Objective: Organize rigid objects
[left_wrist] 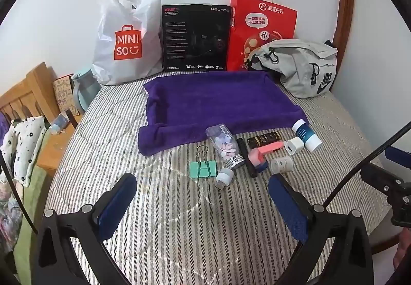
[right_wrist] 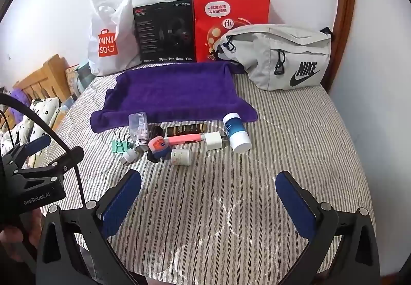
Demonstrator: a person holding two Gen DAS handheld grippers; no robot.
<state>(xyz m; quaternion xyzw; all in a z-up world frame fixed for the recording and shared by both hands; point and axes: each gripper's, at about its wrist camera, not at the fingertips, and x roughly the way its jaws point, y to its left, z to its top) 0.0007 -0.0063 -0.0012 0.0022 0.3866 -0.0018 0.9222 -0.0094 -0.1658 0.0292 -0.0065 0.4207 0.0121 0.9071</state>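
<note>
Centrally, the small rigid objects are lying clustered on the striped bedcover (right_wrist: 295, 130), just in front of the purple towel (left_wrist: 213, 102): a clear bottle (left_wrist: 225, 145) holding pink and pale tablets and bearing a barcode label, a green binder clip (left_wrist: 203, 167), a white charger cube (left_wrist: 294, 145), a blue-and-white tube (left_wrist: 307, 135) and a small white jar (right_wrist: 181, 157). Both the left gripper (left_wrist: 203, 204) and the right gripper (right_wrist: 208, 204) are hovering released, jaws spread, holding nothing. Behind the towel are standing a white "MINISO" bag (left_wrist: 128, 35), a black "HECATE" box (left_wrist: 195, 37), a red paper bag (right_wrist: 231, 20) and a grey "NIKE" pouch (right_wrist: 282, 58).
</note>
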